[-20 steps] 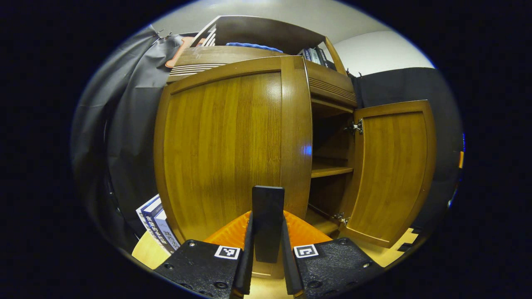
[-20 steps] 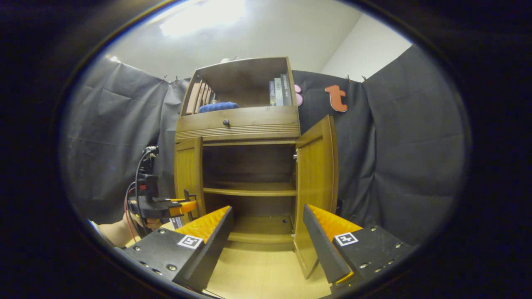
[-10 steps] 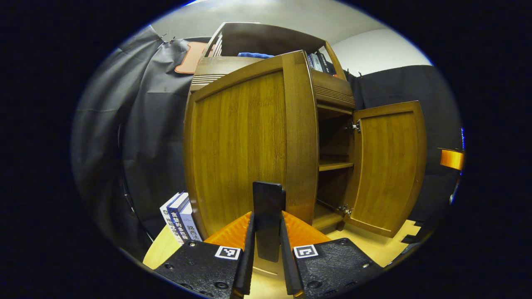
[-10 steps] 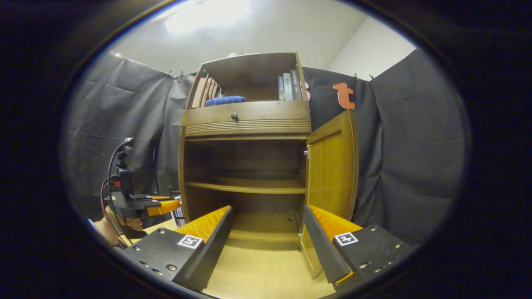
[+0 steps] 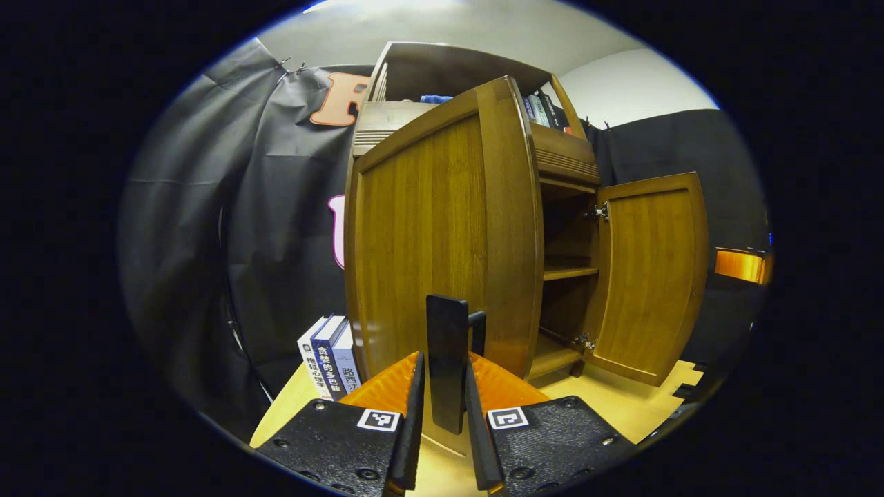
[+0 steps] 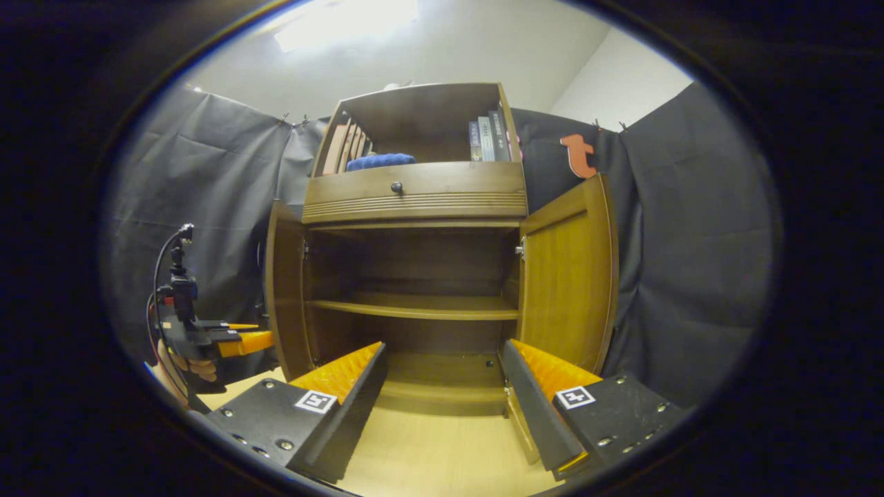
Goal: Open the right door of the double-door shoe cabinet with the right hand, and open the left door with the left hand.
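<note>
The left hand-held gripper [image 5: 445,421] pinches the left door's handle [image 5: 447,359]. The right hand-held gripper [image 6: 442,386] is open. Both doors look open; next, let go.

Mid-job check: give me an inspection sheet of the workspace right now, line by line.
Surface: pale wood floor, bare before the cabinet.
Job's things: left door and right door both swung open; shelf bare.
Clutter: books beside the cabinet; more books and a blue item on top.
Tools: left tool shut on the left door's handle; right tool open, holding nothing.
Cables: dark cable on the left tool.
Surroundings: black cloth wall.
</note>
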`<action>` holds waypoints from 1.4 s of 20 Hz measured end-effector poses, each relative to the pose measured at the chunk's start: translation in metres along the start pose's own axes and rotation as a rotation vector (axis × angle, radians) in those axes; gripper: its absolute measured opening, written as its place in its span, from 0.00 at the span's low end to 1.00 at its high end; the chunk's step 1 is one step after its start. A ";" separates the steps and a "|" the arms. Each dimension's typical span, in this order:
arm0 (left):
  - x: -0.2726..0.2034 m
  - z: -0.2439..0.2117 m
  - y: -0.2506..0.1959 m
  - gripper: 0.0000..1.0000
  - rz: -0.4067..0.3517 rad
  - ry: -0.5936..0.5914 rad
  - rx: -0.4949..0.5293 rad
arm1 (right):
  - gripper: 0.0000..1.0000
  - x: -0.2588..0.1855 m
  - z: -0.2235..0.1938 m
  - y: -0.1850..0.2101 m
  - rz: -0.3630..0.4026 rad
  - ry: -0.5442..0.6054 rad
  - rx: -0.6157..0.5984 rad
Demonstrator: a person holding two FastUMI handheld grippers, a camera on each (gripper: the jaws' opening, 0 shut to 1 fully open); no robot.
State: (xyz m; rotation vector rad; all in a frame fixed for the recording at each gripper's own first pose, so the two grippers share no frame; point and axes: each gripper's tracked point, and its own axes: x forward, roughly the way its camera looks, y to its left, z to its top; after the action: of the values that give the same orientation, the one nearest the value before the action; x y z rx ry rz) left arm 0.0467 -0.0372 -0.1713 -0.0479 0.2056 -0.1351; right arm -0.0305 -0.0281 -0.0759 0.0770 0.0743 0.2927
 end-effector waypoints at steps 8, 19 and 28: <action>-0.018 0.025 0.070 0.19 0.211 -0.088 0.085 | 1.00 0.014 -0.007 0.011 0.021 0.014 0.012; -0.025 0.020 0.120 0.02 0.098 -0.042 0.028 | 0.99 0.021 -0.010 0.032 0.060 0.019 0.025; -0.026 0.019 0.148 0.02 -0.032 -0.033 0.014 | 0.99 0.011 -0.009 0.025 0.008 0.011 0.035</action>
State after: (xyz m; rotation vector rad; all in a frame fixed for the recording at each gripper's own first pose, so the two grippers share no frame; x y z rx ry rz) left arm 0.0449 0.1136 -0.1567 -0.0396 0.1708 -0.1677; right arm -0.0276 -0.0004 -0.0829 0.1103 0.0897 0.3003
